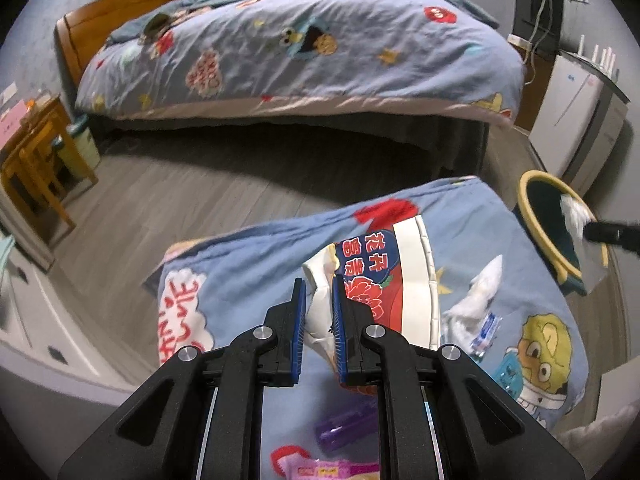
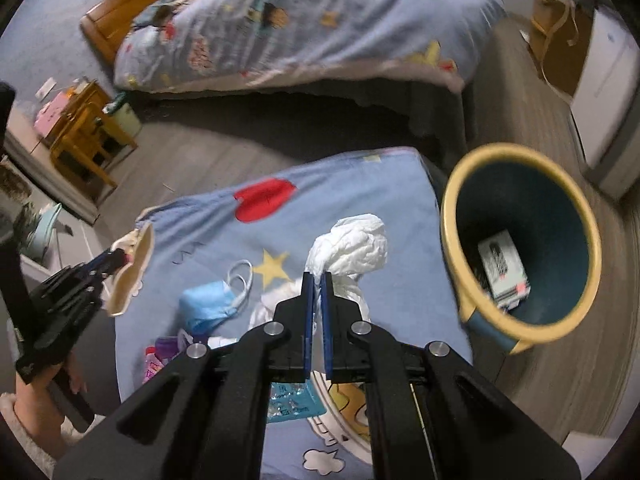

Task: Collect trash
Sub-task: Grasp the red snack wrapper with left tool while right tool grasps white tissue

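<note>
My left gripper (image 1: pixel 319 289) is shut on the rim of a red-and-blue printed paper cup (image 1: pixel 384 280) and holds it above the blue cartoon bedspread (image 1: pixel 248 252); it also shows in the right wrist view (image 2: pixel 120 258) with the cup (image 2: pixel 134 268). My right gripper (image 2: pixel 317 280) is shut on a crumpled white tissue (image 2: pixel 352 246) and holds it above the bedspread (image 2: pixel 340 196), left of the bin (image 2: pixel 520 240). The bin is yellow-rimmed, dark teal inside, with a white box (image 2: pixel 505 270) in it. In the left wrist view the tissue (image 1: pixel 574 212) hangs over the bin (image 1: pixel 556 224).
On the bedspread lie a blue face mask (image 2: pixel 212 306), more white tissue (image 2: pixel 276 304), a purple tube (image 1: pixel 344 424), pink wrappers (image 1: pixel 320 468) and a blue blister pack (image 2: pixel 290 400). A second bed (image 1: pixel 304 52), wooden chairs (image 1: pixel 36 152) and a white cabinet (image 1: pixel 576 116) stand beyond.
</note>
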